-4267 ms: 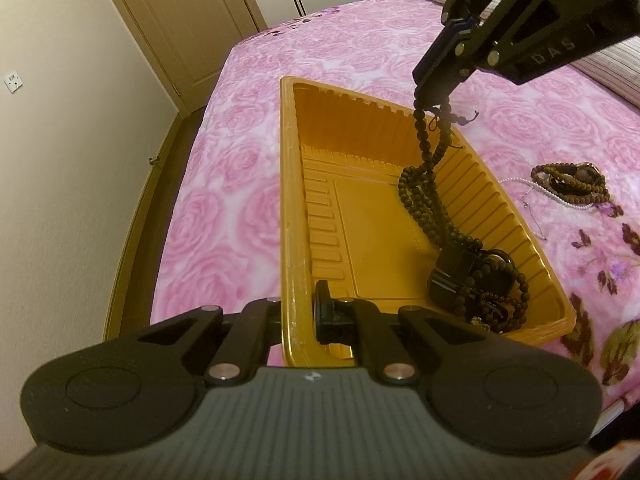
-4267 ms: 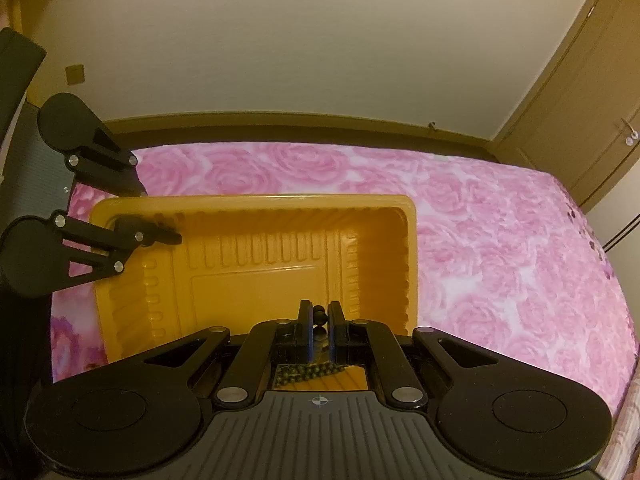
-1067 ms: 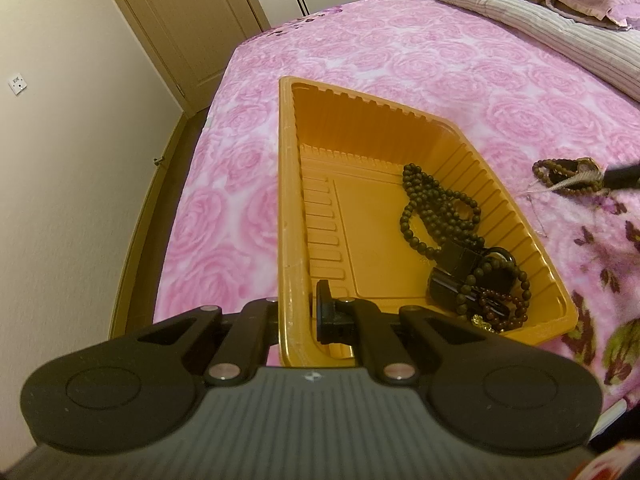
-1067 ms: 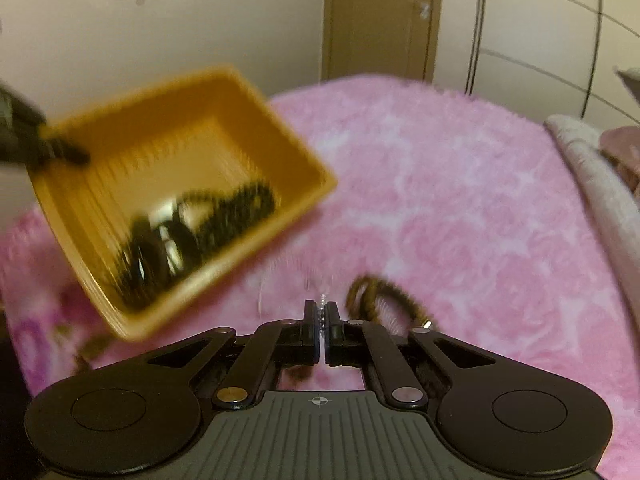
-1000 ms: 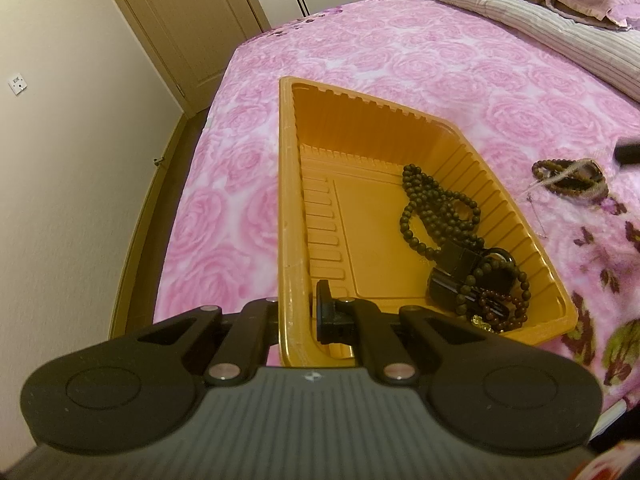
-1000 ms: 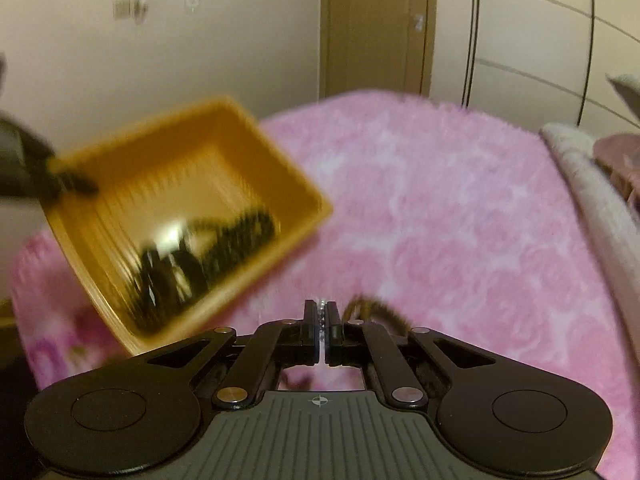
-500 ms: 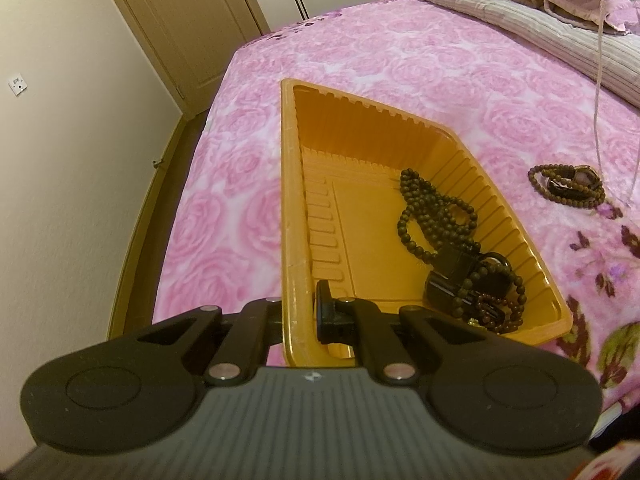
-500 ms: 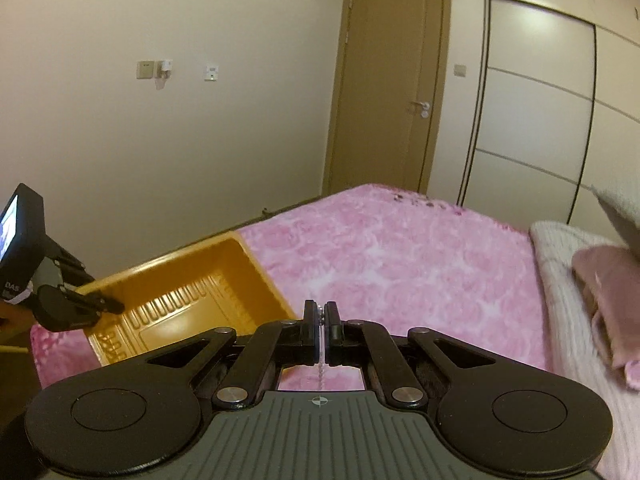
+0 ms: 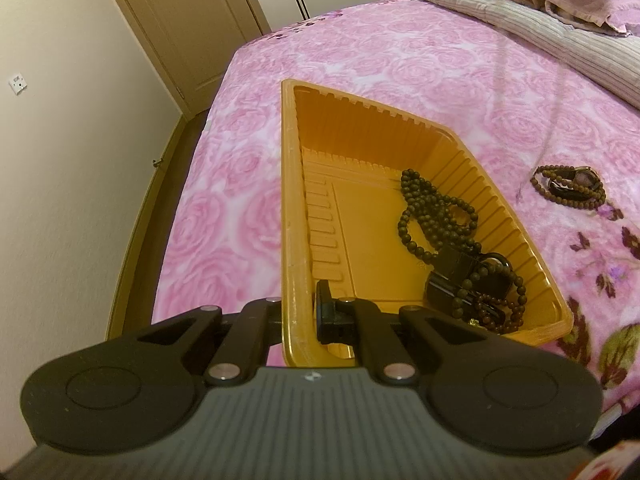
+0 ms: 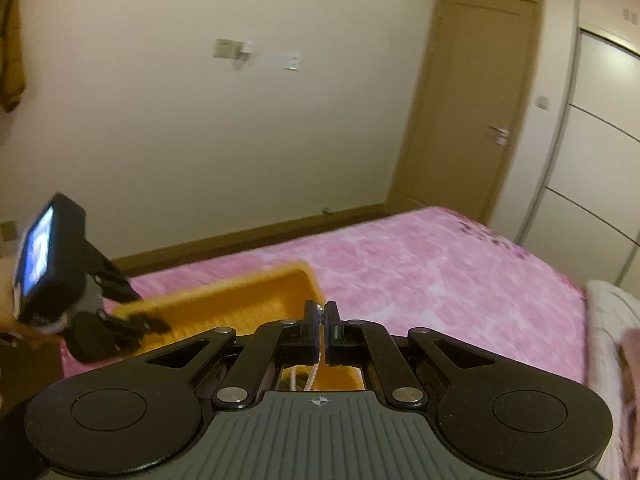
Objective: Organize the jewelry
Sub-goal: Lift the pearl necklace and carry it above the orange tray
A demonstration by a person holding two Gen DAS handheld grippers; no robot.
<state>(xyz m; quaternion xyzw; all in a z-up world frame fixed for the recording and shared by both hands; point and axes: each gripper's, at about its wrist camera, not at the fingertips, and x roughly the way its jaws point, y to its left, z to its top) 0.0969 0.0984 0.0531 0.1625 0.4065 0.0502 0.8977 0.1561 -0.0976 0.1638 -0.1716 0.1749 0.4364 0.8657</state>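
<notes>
An orange plastic tray (image 9: 292, 200) lies on the pink bed. Dark bead strands (image 9: 432, 216) and a black watch (image 9: 464, 280) lie in its right half. My left gripper (image 9: 298, 312) is shut on the tray's near left rim. My right gripper (image 10: 321, 326) is shut on a thin pale necklace (image 10: 314, 376) that hangs below it, high above the tray (image 10: 240, 292). The necklace shows in the left wrist view as a faint blurred strand (image 9: 554, 104). A brown bead bracelet with a watch (image 9: 568, 182) lies on the bed right of the tray.
The pink floral bedspread (image 9: 400, 60) runs to a striped blanket and pillow (image 9: 540, 4) at the back right. A wall and floor gap lie left of the bed. A door (image 9: 192, 8) stands behind.
My right gripper has lifted the pale necklace off the bed and carried it up and towards the tray. The left gripper and tray have stayed put.
</notes>
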